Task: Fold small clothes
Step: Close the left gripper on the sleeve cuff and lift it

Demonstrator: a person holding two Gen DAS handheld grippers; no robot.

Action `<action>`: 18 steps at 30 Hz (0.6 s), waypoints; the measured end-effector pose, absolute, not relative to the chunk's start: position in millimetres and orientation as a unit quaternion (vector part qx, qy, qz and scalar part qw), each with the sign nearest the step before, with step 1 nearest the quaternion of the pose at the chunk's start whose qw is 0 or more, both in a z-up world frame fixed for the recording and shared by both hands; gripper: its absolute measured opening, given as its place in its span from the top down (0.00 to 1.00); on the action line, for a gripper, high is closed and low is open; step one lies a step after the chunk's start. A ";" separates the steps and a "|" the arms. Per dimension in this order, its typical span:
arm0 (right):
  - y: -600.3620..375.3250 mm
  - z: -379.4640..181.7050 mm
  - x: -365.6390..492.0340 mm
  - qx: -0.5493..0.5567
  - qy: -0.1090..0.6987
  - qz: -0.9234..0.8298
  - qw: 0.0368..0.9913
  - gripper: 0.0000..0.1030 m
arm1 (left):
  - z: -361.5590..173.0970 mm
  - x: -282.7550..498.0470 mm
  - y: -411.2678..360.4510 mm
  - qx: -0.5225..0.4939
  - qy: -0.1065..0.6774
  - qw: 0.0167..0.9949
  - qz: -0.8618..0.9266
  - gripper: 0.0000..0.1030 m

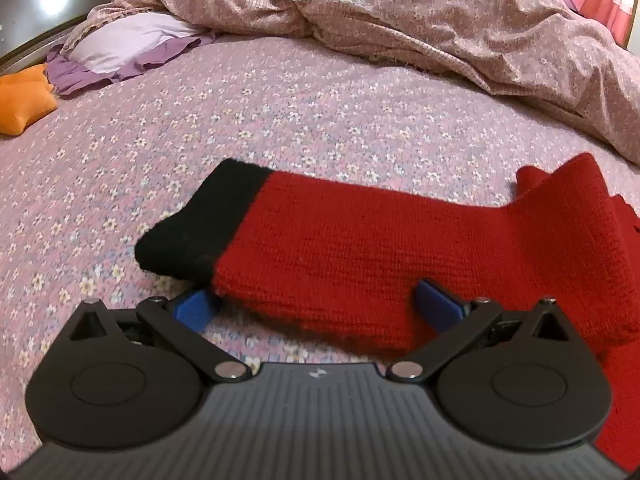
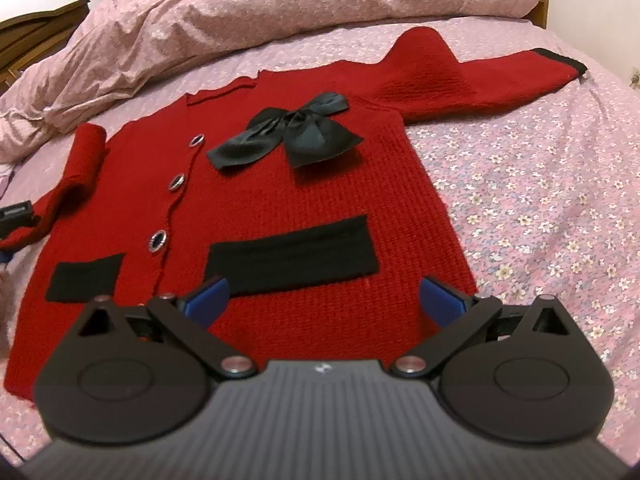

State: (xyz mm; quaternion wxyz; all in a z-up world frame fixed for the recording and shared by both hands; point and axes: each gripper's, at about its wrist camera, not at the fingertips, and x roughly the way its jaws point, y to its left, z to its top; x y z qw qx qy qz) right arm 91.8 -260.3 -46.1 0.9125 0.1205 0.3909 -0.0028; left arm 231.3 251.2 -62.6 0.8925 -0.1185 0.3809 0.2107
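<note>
Cardigan (image 2: pixel 280 200) spread flat on the bed (image 2: pixel 540 200) — left gripper (image 1: pixel 316 308), fingers spread, straddles the black-cuffed sleeve (image 1: pixel 320 240); right gripper (image 2: pixel 324 300) hovers agape at the hem, 6 o'clock. Likely next: pinch sleeve, fold inward.

You see a red cardigan (image 2: pixel 320 184) with a black bow (image 2: pixel 286 136) and black pockets (image 2: pixel 292 256). Your bedsheet (image 2: pixel 540 216) is pink with little flowers. The cushion (image 1: pixel 22 98) is orange.
</note>
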 end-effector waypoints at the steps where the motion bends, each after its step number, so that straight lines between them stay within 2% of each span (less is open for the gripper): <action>1: -259.6 -46.2 91.3 0.120 0.391 -0.002 0.913 0.00 | -62.8 232.8 252.0 -0.119 0.380 0.893 0.211 0.00; 5: -259.1 -44.8 90.6 0.118 0.390 -0.003 0.913 0.00 | -62.7 236.2 252.0 -0.127 0.369 0.894 0.220 0.00; 8: -260.7 -43.1 90.2 0.117 0.389 -0.006 0.914 0.00 | -62.4 235.0 248.1 -0.120 0.361 0.899 0.219 0.05; 14: -261.4 -44.2 89.5 0.122 0.394 -0.016 0.911 0.00 | -59.6 231.5 246.3 -0.124 0.351 0.906 0.203 0.16; 18: -261.2 -45.8 88.3 0.127 0.399 -0.008 0.908 0.00 | -56.6 230.1 244.9 -0.121 0.348 0.910 0.188 0.30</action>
